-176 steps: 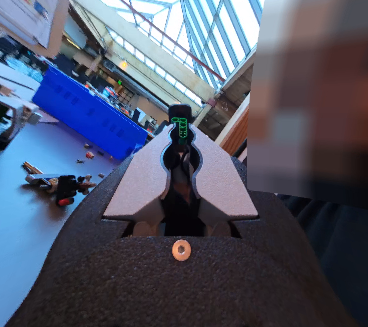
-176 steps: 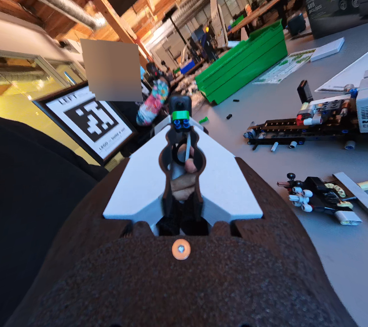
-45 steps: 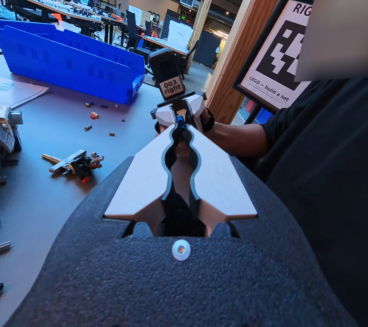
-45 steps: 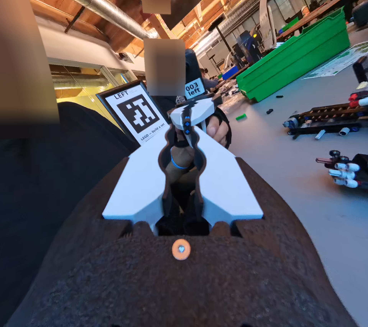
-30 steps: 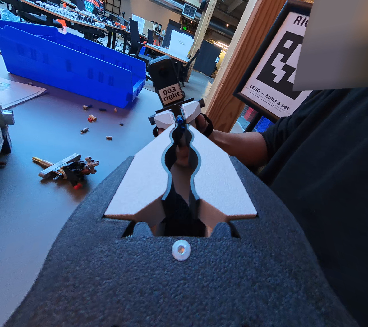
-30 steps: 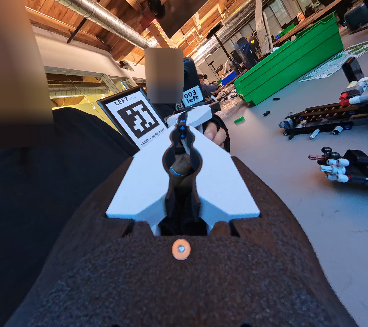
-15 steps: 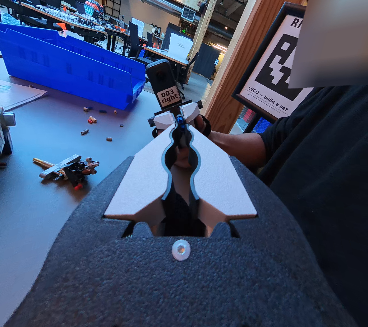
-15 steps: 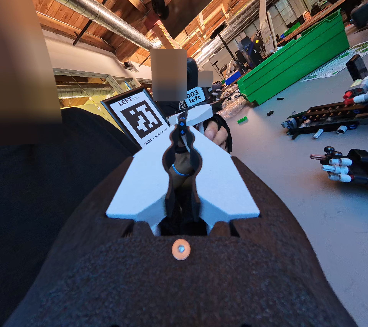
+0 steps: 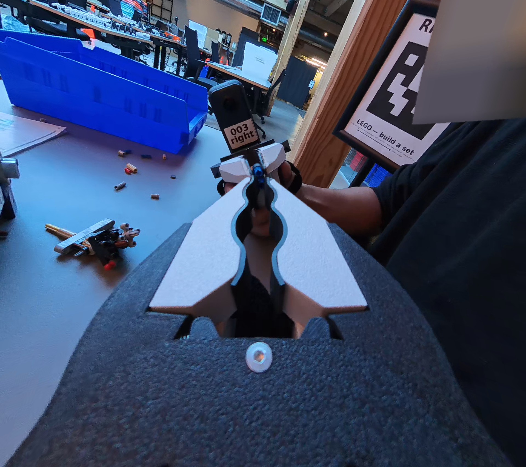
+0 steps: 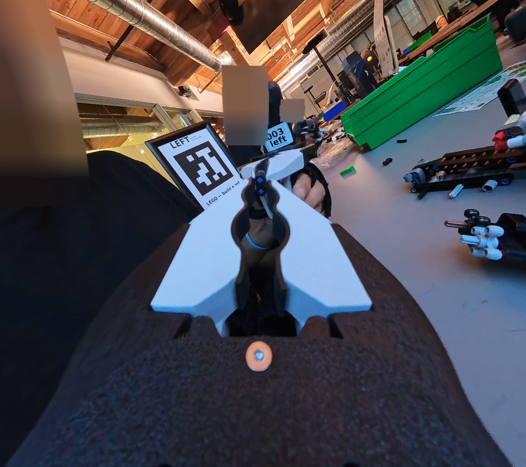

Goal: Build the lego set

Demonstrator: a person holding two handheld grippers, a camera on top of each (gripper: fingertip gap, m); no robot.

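Observation:
My two grippers point at each other above the grey table (image 9: 57, 311), tip to tip. My left gripper (image 9: 257, 183) is shut; whatever its tips hold is hidden apart from a small blue pin (image 9: 257, 171) at the tips. The right gripper's white fingers (image 9: 239, 168) touch that spot. In the right wrist view my right gripper (image 10: 260, 187) is shut on a small dark lego piece with two blue cross-ended pins (image 10: 260, 181). The left gripper's white fingers (image 10: 284, 164) press against it. A hand holds each gripper.
In the left wrist view there is a blue bin (image 9: 99, 100), loose small pieces (image 9: 131, 168), a small sub-assembly (image 9: 94, 240) and a wooden post (image 9: 355, 55). In the right wrist view there is a green bin (image 10: 421, 100), a long black assembly (image 10: 461, 168), a pin-studded sub-assembly (image 10: 489, 240) and a framed marker board (image 10: 199, 166). The grippers are tip to tip, or close to it.
About six seconds ago both grippers pointed upward and a green piece showed at the tips; it no longer shows. Over the last second they stay tip to tip and barely shift.

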